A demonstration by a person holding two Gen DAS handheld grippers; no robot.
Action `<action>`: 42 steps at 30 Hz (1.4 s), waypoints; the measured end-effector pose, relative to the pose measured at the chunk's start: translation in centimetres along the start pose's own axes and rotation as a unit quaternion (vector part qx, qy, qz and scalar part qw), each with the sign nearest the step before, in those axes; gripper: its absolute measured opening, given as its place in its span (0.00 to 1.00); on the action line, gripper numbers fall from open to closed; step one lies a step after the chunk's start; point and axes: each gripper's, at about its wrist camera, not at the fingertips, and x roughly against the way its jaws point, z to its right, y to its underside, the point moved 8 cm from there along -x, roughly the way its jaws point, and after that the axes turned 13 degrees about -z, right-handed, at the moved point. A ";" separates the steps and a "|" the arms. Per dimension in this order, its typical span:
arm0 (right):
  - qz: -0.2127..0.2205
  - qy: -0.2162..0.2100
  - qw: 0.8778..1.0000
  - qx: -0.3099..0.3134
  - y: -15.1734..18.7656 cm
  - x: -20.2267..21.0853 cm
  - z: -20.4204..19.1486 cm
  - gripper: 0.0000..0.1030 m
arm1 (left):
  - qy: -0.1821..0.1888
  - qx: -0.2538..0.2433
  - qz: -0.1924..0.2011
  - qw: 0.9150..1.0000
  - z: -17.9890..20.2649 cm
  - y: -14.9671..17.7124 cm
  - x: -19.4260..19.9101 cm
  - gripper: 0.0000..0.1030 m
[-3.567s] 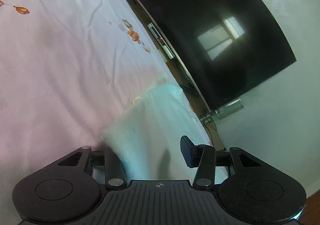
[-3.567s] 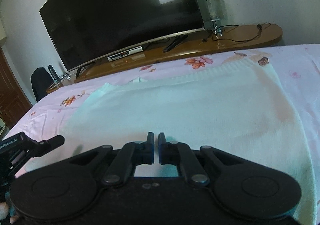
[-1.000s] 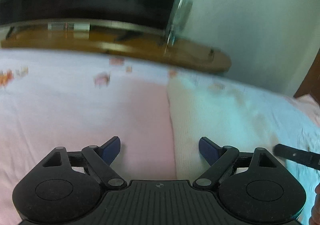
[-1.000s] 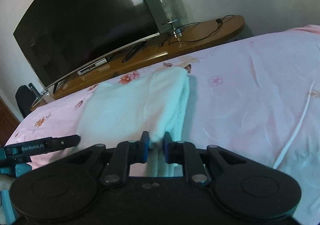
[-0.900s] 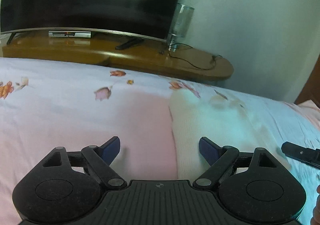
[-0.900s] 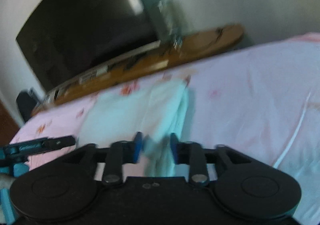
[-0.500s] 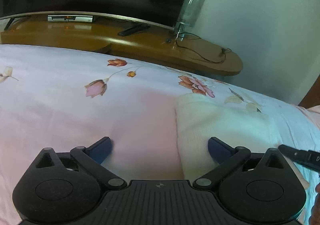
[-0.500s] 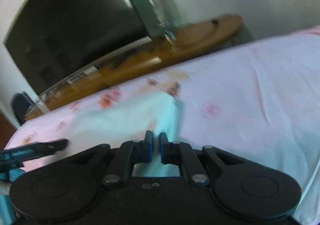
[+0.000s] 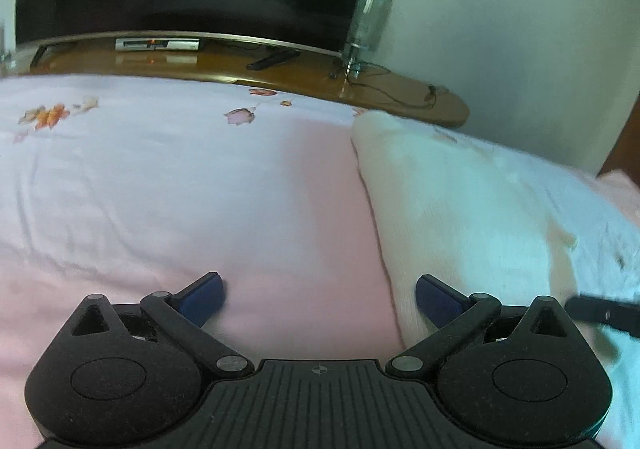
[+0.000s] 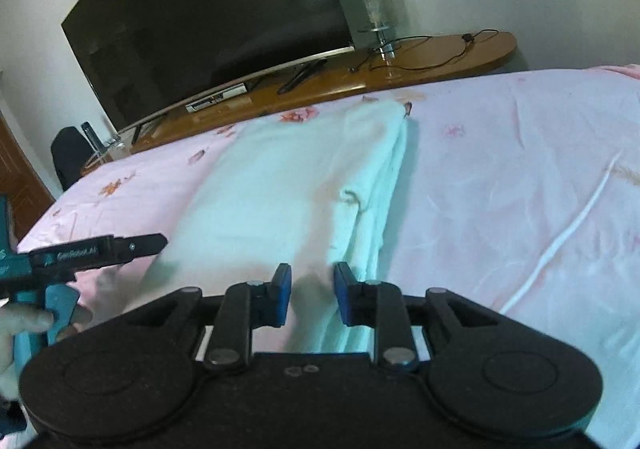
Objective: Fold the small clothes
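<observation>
Left gripper (image 9: 319, 295): jaws spread wide, nothing between.
Right gripper (image 10: 311, 291): jaws just reopened, narrowly parted.
Left hand (image 10: 16, 323): on handle.

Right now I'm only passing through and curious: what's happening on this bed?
A person is folding a pale garment on the pink bedsheet with tongs in each hand. The left tongs are wide open over its left edge. The right tongs, which have just been opening, straddle its near edge without pinching it.
</observation>
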 end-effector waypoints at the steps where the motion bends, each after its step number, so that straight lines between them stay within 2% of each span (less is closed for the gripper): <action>1: -0.002 0.004 1.000 0.002 -0.1 -0.2 0.0 0.10 | -0.001 -0.002 -0.004 1.000 0.1 -0.1 0.0 0.99; 4: -0.001 0.028 0.999 0.021 -0.7 0.0 -0.1 0.07 | 0.003 -0.006 -0.005 1.000 0.5 -0.3 0.7 0.99; 7: 0.007 0.021 1.000 -0.012 -0.5 1.2 1.3 0.06 | 0.005 -0.019 -0.014 1.000 0.7 0.4 0.5 0.99; 9: -0.001 0.017 0.999 -0.027 -0.1 0.9 2.1 0.06 | -0.017 -0.052 -0.011 0.998 0.8 1.0 0.2 0.99; 10: -0.003 0.029 0.999 -0.024 0.1 0.5 2.4 0.07 | -0.025 -0.057 -0.012 0.998 0.9 1.2 0.6 0.99; 11: -0.003 0.039 0.999 -0.024 0.2 0.1 2.6 0.07 | -0.025 -0.054 -0.013 0.998 0.8 1.2 1.1 0.99; 13: 0.000 0.033 0.998 -0.047 0.3 0.5 2.7 0.16 | -0.018 -0.062 0.002 0.998 1.0 1.3 2.7 0.99; 15: 0.027 0.034 0.999 -0.015 0.2 2.4 1.1 0.17 | -0.015 -0.073 0.009 0.997 1.2 2.1 3.8 0.99; 17: 0.036 0.027 0.999 0.026 0.4 3.5 -0.5 0.17 | -0.022 -0.095 -0.004 0.995 1.6 3.7 3.4 0.99; 19: 0.017 0.017 0.998 0.051 1.5 3.0 -1.5 0.17 | -0.025 -0.096 0.007 0.995 1.5 4.9 3.4 0.99; 21: -0.033 0.053 0.995 0.081 3.6 0.6 -1.1 0.17 | -0.018 -0.077 0.002 0.997 1.1 4.9 3.7 0.99; 22: -0.013 0.056 0.994 0.096 4.1 0.8 -1.2 0.17 | -0.021 -0.077 0.001 0.997 1.1 4.7 3.8 0.99; 25: -0.020 0.040 0.997 0.070 3.5 1.4 -1.1 0.20 | -0.031 -0.081 0.003 0.996 1.0 4.3 4.0 0.99; 31: 0.017 0.033 0.997 0.070 1.2 2.6 -1.6 0.24 | -0.037 -0.083 0.009 0.996 1.3 3.7 4.5 0.99; 32: 0.021 0.028 0.997 0.065 0.7 2.6 -1.5 0.27 | -0.033 -0.084 0.015 0.996 1.5 3.3 4.6 0.99; 33: 0.024 0.022 0.998 0.055 0.6 2.6 -1.3 0.36 | -0.028 -0.085 0.021 0.996 1.6 2.5 4.7 0.99; 34: 0.030 0.016 0.999 0.039 0.2 2.6 -0.9 0.51 | -0.016 -0.085 0.023 0.996 1.8 1.8 4.6 0.99; 36: 0.045 -0.005 0.999 -0.005 -1.1 2.5 0.7 0.63 | 0.047 -0.058 0.018 0.997 1.8 -0.3 3.9 0.99; 37: 0.049 -0.021 0.998 -0.036 -1.9 2.2 1.8 0.63 | 0.076 -0.033 0.009 0.997 1.4 -1.3 3.3 0.99; 38: 0.046 -0.037 0.996 -0.065 -2.7 1.6 3.0 0.63 | 0.115 0.001 -0.016 0.993 0.9 -2.2 2.1 0.99; 40: 0.030 -0.079 0.989 -0.123 -3.9 0.0 5.5 0.63 | 0.170 0.057 -0.056 0.982 0.0 -3.5 0.0 0.95; 41: 0.019 -0.095 0.984 -0.152 -4.3 -0.9 6.7 0.62 | 0.182 0.077 -0.066 0.978 -0.6 -4.1 -0.9 0.80; 42: 0.012 -0.110 0.979 -0.169 -4.6 -1.3 7.4 0.62 | 0.181 0.088 -0.078 0.976 -1.0 -4.4 -1.6 0.71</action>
